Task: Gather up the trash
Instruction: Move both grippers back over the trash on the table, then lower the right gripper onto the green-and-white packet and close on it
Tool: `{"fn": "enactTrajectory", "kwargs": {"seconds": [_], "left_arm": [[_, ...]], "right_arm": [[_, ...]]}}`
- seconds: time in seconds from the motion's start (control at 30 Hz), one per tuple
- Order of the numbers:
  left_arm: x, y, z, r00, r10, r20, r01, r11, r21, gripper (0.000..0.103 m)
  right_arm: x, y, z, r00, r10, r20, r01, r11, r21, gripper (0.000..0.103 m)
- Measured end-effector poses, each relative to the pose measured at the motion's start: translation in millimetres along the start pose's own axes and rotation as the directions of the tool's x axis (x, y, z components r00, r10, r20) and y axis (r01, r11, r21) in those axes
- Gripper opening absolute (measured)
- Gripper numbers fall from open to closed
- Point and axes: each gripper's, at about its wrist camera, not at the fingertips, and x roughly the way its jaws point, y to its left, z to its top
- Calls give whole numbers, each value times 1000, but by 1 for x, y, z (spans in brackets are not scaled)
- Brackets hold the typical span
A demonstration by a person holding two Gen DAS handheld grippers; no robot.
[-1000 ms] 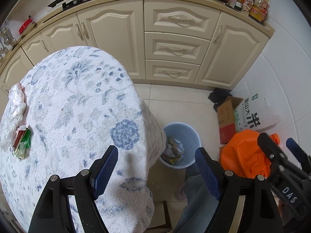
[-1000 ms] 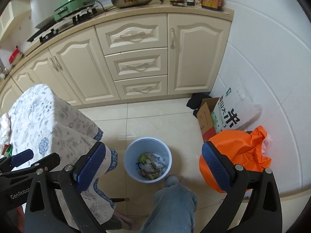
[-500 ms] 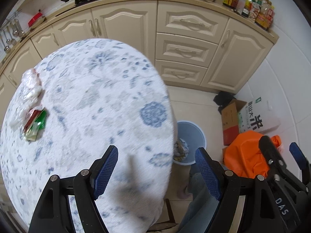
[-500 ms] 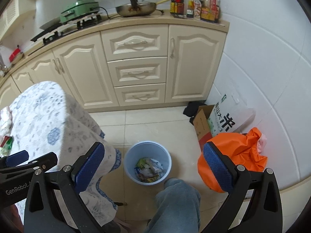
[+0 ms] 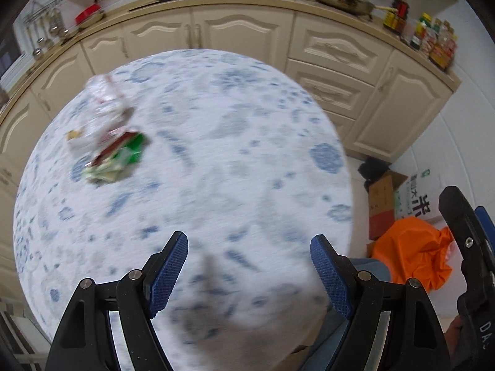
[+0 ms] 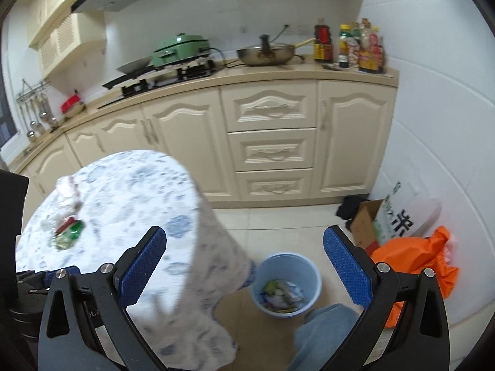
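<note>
2 grippers [image 5: 249, 273] [image 6: 244, 266] nearer table wrappers [image 5: 116, 151]

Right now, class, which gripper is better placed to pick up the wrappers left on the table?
Left. The open left gripper looks down over the tablecloth toward the wrappers. The open right gripper faces the bin, farther off.

The room was evenly, softly lit. Motion blur smeared the tablecloth [image 5: 216, 160] and the wrappers [image 5: 114, 151]; the fisheye bent the cupboards [image 6: 269, 142], with dark corners.
</note>
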Motion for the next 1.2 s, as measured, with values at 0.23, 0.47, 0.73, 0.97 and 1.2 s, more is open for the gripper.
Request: {"fn": "enactTrajectory", "kwargs": {"seconds": [0.23, 0.47, 0.73, 0.97, 1.2], "left_arm": [[-19, 65, -15, 999, 48, 17, -46, 995, -88, 78], [-27, 129, -26, 994, 105, 1, -103, 975, -198, 78], [-30, 192, -38, 989, 146, -20, -145, 940, -307, 78], [-24, 226, -45, 987, 154, -41, -158, 913, -375, 78], [-5, 248, -43, 984, 167, -54, -175, 896, -408, 78]], "right_arm": [[4, 67, -11, 995, 98, -31, -101, 990, -100, 103], [15, 130, -26, 983, 165, -82, -178, 966, -188, 103], [42, 192, -39, 960, 228, -164, -267, 923, -276, 103], [74, 237, -52, 947, 243, -210, -303, 892, -335, 103], [107, 261, -55, 915, 261, -306, -354, 884, -304, 103]]}}
